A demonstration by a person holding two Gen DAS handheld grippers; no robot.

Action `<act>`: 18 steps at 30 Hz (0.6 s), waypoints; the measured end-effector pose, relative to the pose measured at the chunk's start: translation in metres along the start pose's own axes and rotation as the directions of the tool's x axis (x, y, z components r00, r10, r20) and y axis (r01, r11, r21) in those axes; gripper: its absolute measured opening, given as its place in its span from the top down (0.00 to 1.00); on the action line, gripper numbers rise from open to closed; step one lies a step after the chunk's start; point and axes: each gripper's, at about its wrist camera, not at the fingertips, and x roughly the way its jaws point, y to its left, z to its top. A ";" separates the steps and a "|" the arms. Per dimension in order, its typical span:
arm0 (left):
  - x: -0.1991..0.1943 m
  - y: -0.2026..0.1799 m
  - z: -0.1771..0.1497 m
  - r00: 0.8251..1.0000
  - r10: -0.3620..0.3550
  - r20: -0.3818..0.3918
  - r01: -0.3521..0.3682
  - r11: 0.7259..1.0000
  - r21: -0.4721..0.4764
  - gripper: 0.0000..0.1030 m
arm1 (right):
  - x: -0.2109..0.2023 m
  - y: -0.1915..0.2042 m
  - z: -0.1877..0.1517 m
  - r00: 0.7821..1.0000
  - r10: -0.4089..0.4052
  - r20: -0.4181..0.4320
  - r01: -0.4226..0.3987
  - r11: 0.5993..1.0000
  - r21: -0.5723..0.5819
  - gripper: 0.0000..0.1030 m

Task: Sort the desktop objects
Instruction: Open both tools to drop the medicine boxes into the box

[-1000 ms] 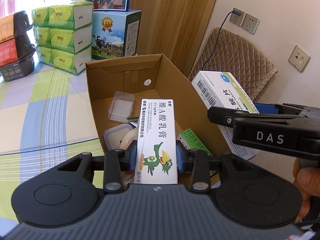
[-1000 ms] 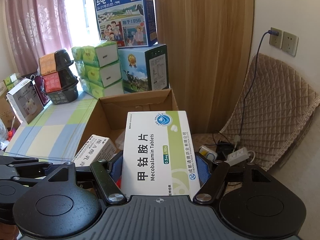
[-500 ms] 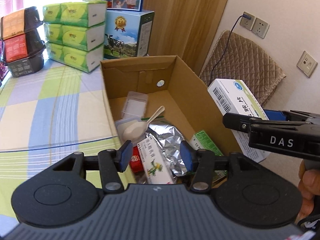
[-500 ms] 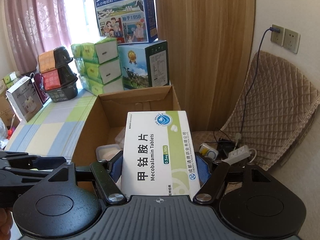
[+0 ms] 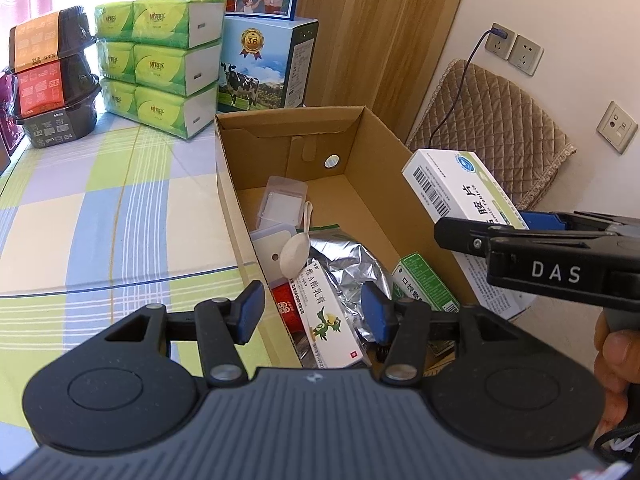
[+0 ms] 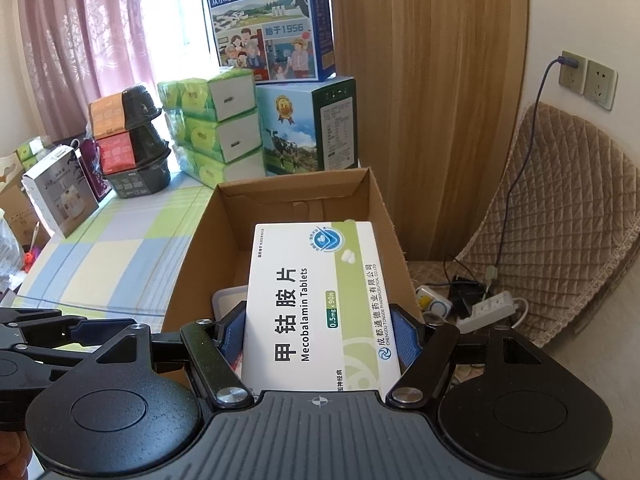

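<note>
The Mecobalamin tablet box (image 6: pixel 320 304) is held tight in the right tongs (image 6: pixel 320 336) above the cardboard box (image 5: pixel 384 184). The left tongs (image 5: pixel 312 312) are wide and empty. If dropped crooked, it could be caught on the wall and tipped outside.

Tablecloth (image 5: pixel 100 216): checked pale yellow, lime green, light blue, with thin blue lines. Cardboard box (image 5: pixel 384 168): plain brown. Tablet box (image 6: pixel 320 304): white, green band, blue logo. Tissue packs (image 5: pixel 160 64), far left: lime green with white ends. Gripper pads (image 5: pixel 252 312): blue; bodies black. Curtain (image 6: pixel 80 48): pink, floral pattern.
</note>
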 end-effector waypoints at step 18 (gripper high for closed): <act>-0.029 0.015 -0.021 0.998 0.045 0.039 -0.044 0.999 -0.019 0.11 | -0.033 -0.014 -0.017 0.999 0.045 0.029 -0.048 0.992 0.120 0.14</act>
